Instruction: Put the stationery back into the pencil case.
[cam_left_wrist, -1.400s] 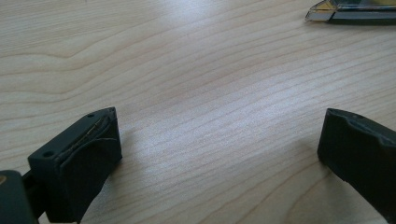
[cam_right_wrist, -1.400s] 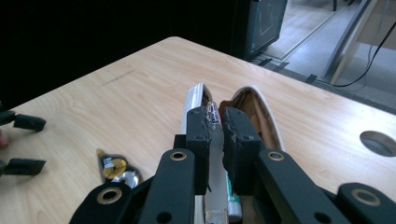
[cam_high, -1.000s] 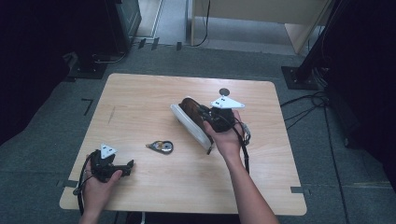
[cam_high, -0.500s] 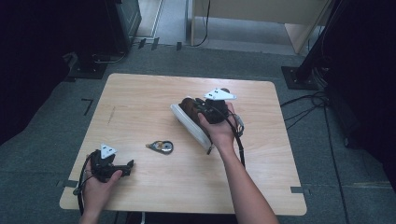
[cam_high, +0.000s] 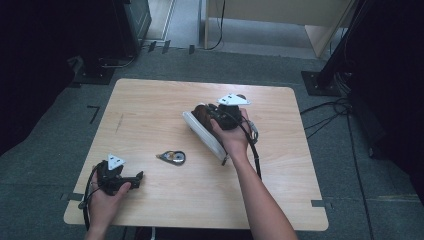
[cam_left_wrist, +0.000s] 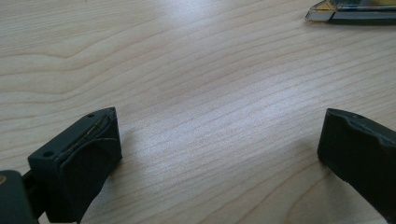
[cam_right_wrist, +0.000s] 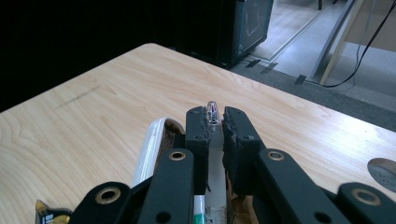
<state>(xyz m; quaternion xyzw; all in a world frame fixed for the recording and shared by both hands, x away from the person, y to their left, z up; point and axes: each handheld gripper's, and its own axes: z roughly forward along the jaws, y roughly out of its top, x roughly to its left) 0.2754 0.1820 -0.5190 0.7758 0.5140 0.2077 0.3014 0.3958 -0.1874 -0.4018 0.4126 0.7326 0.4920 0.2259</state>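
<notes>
My right gripper (cam_high: 209, 113) is over the middle of the table, its hand wrapped around the body. In the right gripper view its jaws (cam_right_wrist: 215, 122) are shut on a thin pen-like stick (cam_right_wrist: 212, 111) with a clear tip. Beside and under them is a brown pouch-like thing (cam_high: 201, 114) with a long white side (cam_right_wrist: 150, 145); it is tilted up off the wood. My left gripper (cam_high: 134, 178) rests at the front left corner, open, with bare wood between its jaws (cam_left_wrist: 219, 154).
A small grey and black thing with a yellow end (cam_high: 172, 158) (cam_left_wrist: 352, 11) lies between the two hands. The wooden table (cam_high: 150, 110) has a round grey disc (cam_right_wrist: 384, 171) set in it near the far right. Dark stands and cables ring the table on the floor.
The right hand, with the brown thing and the stick, has shifted a little to the left and farther from the person. The left hand has stayed put.
</notes>
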